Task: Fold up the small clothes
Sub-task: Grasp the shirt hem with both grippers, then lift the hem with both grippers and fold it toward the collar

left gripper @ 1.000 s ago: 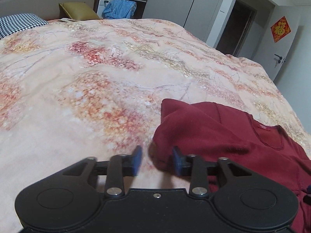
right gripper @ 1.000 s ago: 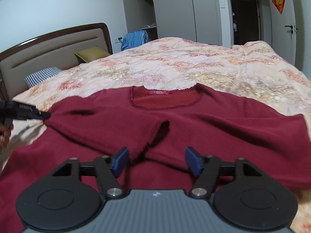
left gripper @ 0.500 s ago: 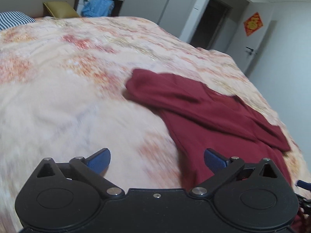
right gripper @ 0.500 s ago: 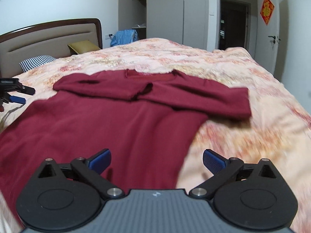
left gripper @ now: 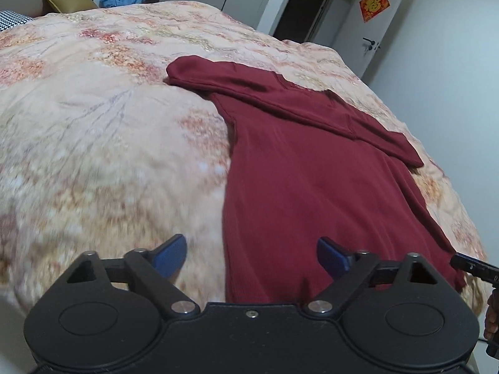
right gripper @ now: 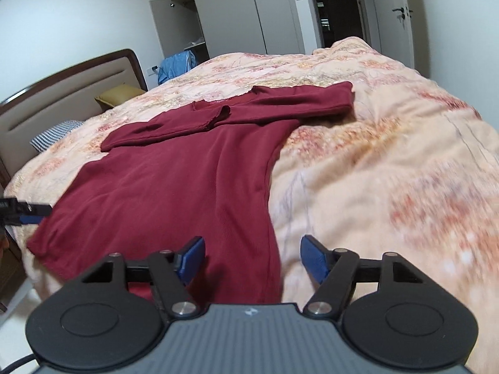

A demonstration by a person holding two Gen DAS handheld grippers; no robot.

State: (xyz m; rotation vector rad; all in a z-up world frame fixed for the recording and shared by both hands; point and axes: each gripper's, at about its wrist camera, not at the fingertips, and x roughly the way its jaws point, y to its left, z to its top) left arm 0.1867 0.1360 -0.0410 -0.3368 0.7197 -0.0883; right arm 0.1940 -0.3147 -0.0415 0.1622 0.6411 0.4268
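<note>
A dark red long-sleeved top (left gripper: 299, 168) lies flat on the bed, both sleeves folded across its chest; it also shows in the right wrist view (right gripper: 187, 168). My left gripper (left gripper: 251, 257) is open and empty, just above the top's bottom left hem corner. My right gripper (right gripper: 251, 258) is open and empty, just above the bottom right hem corner. The left gripper's tip (right gripper: 28, 212) shows at the left edge of the right wrist view, and the right gripper's tip (left gripper: 474, 268) at the right edge of the left wrist view.
The bed has a peach floral duvet (left gripper: 93, 124) that fills most of both views. A headboard (right gripper: 62, 93), a striped pillow (right gripper: 53, 134) and an olive cushion (right gripper: 118, 95) are at the far end. Wardrobes (right gripper: 249, 15) and a door (left gripper: 368, 31) stand behind.
Both grippers opened wide, let go of the sleeves and drew back from the chest down to the hem. The sleeves now lie folded across the top.
</note>
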